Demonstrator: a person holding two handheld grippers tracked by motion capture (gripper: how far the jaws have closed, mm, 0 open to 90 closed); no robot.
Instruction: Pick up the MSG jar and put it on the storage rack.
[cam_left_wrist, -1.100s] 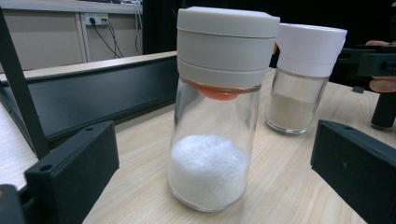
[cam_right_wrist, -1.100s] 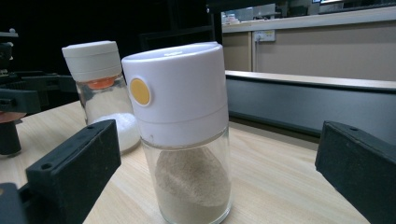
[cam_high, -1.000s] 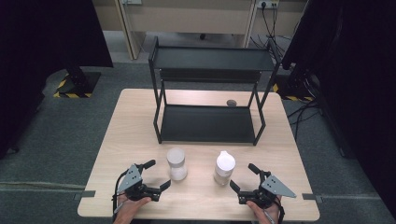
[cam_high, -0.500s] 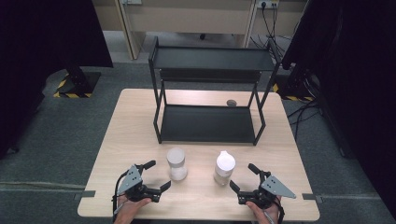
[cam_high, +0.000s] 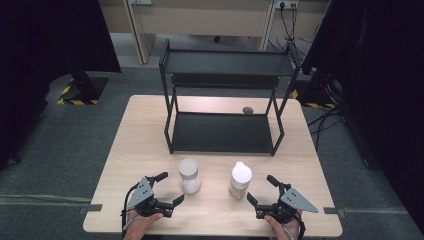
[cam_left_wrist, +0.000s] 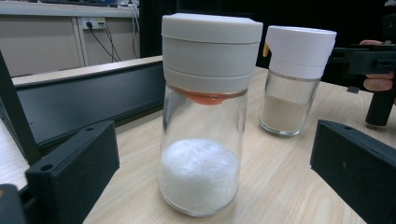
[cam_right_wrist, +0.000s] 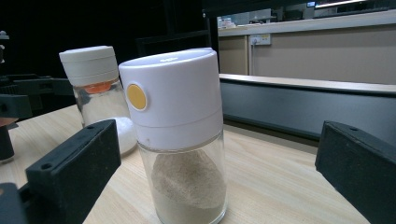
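The clear glass shaker of white grains with a grey cap (cam_high: 189, 175) and the clear glass shaker of tan powder with a white cap (cam_high: 240, 180) stand upright near the front edge of the light wooden table (cam_high: 140, 130), ahead of the black metal two-tier rack (cam_high: 222, 100). The left gripper (cam_high: 168, 188) and right gripper (cam_high: 261, 189) both gape wide, holding nothing. These tall, narrow jars could tip if a jaw nudges one off-centre while closing.

Left gripper (cam_high: 169, 188) and right gripper (cam_high: 261, 189), hand-held near the tabletop's front edge, jaws spread wide, pointing forward.

Two shakers (cam_high: 189, 175) before shelf rack (cam_high: 223, 131)
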